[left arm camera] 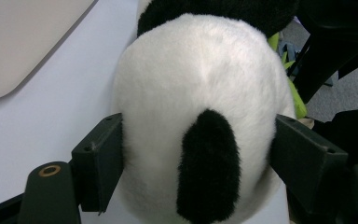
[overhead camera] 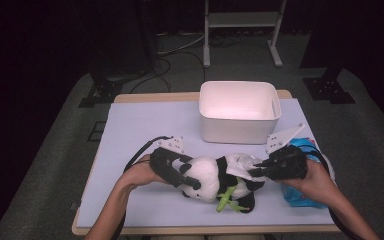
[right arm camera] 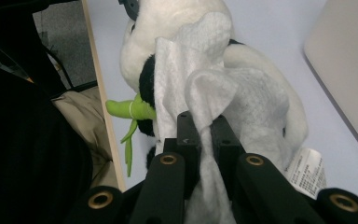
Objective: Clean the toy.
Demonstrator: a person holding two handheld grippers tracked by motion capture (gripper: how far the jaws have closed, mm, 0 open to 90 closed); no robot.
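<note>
A black-and-white panda plush point(overhead camera: 207, 175) lies on its side near the table's front edge, holding a green bamboo sprig point(overhead camera: 227, 197). My left gripper point(overhead camera: 190, 177) is shut on its white head point(left arm camera: 200, 84), one jaw pressed against each side just below a black ear point(left arm camera: 207, 163). From the right, my right gripper point(overhead camera: 257, 170) is shut on a white wipe point(overhead camera: 240, 164). In the right gripper view the wipe point(right arm camera: 242, 88) is pinched between the jaws point(right arm camera: 204, 126) and drapes over the panda's body point(right arm camera: 168, 23), beside the bamboo point(right arm camera: 130, 109).
A white plastic bin point(overhead camera: 240, 125) stands open at the back centre of the pale table point(overhead camera: 145, 125). A blue packet point(overhead camera: 305, 146) lies under the right hand by the right edge. The plush's sewn label point(right arm camera: 307, 172) rests on the table.
</note>
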